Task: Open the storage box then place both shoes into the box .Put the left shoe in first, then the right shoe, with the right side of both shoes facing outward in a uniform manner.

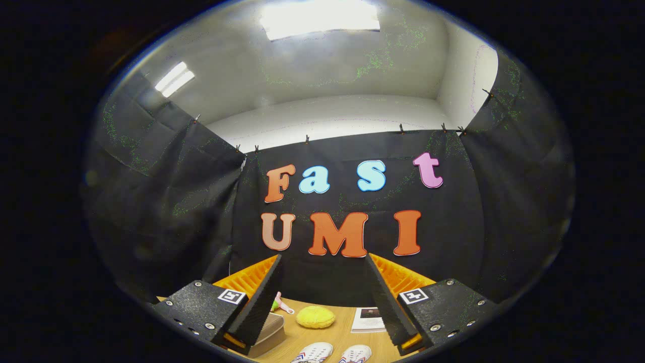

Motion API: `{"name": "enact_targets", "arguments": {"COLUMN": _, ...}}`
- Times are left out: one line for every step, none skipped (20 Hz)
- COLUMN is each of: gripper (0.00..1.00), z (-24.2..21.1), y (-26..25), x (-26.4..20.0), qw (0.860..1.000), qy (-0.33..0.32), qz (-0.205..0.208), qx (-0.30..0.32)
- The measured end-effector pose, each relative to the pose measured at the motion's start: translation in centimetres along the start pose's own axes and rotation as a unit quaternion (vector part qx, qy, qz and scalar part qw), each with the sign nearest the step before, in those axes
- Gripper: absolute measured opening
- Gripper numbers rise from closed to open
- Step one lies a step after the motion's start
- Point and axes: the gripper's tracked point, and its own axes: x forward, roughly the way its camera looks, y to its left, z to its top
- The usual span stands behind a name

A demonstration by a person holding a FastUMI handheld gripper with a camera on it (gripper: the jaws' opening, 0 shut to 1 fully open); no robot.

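Observation:
My gripper [325, 262] is raised above the wooden table [342, 335] with its fingers wide open and nothing between them. Two white shoes lie side by side low between the fingers, the left one [313, 351] and the right one [356, 354], both with striped sides. A beige box-like thing [269, 333] lies by the left finger [262, 297], partly hidden behind it; whether it is the storage box I cannot tell.
A yellow fluffy pad [315, 317] lies on the table beyond the shoes. A small pink and green item [280, 304] sits near the left finger. A white booklet [369, 319] lies by the right finger. Black cloth walls close off the table's far side.

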Motion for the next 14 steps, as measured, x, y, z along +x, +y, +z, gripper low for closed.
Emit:
{"name": "enact_targets", "arguments": {"gripper": 0.95, "z": 0.0, "y": -0.1, "x": 0.1, "qw": 1.000, "qy": 0.001, "qz": -0.003, "qx": -0.001}}
{"name": "enact_targets", "arguments": {"gripper": 0.95, "z": -0.1, "y": -0.2, "x": 0.0, "qw": 1.000, "qy": 0.002, "qz": -0.005, "qx": -0.005}}
{"name": "enact_targets", "arguments": {"gripper": 0.95, "z": -0.2, "y": -0.1, "x": 0.0, "qw": 1.000, "qy": 0.003, "qz": -0.005, "qx": -0.010}}
{"name": "enact_targets", "arguments": {"gripper": 0.95, "z": -0.3, "y": 0.2, "x": 0.0, "qw": 1.000, "qy": 0.004, "qz": -0.003, "qx": -0.014}}
{"name": "enact_targets", "arguments": {"gripper": 0.95, "z": -0.6, "y": 0.5, "x": 0.1, "qw": 1.000, "qy": 0.008, "qz": 0.002, "qx": -0.017}}
{"name": "enact_targets", "arguments": {"gripper": 0.95, "z": -0.9, "y": 0.8, "x": 0.1, "qw": 1.000, "qy": 0.012, "qz": 0.007, "qx": -0.018}}
{"name": "enact_targets", "arguments": {"gripper": 0.95, "z": -1.2, "y": 1.2, "x": 0.2, "qw": 1.000, "qy": 0.016, "qz": 0.014, "qx": -0.017}}
{"name": "enact_targets", "arguments": {"gripper": 0.96, "z": -1.6, "y": 1.6, "x": 0.5, "qw": 0.999, "qy": 0.022, "qz": 0.020, "qx": -0.014}}
{"name": "enact_targets", "arguments": {"gripper": 0.96, "z": -2.0, "y": 1.9, "x": 0.7, "qw": 0.999, "qy": 0.028, "qz": 0.025, "qx": -0.009}}
{"name": "enact_targets", "arguments": {"gripper": 0.96, "z": -2.3, "y": 2.1, "x": 0.8, "qw": 0.999, "qy": 0.031, "qz": 0.029, "qx": -0.005}}
{"name": "enact_targets", "arguments": {"gripper": 0.97, "z": -2.3, "y": 2.2, "x": 0.8, "qw": 0.999, "qy": 0.033, "qz": 0.031, "qx": -0.001}}
{"name": "enact_targets", "arguments": {"gripper": 0.97, "z": -2.3, "y": 2.5, "x": 0.8, "qw": 0.999, "qy": 0.035, "qz": 0.035, "qx": 0.003}}
{"name": "enact_targets", "arguments": {"gripper": 0.97, "z": -2.4, "y": 2.5, "x": 0.8, "qw": 0.999, "qy": 0.037, "qz": 0.037, "qx": 0.006}}
{"name": "enact_targets", "arguments": {"gripper": 0.98, "z": -2.7, "y": 2.7, "x": 0.9, "qw": 0.998, "qy": 0.041, "qz": 0.039, "qx": 0.008}}
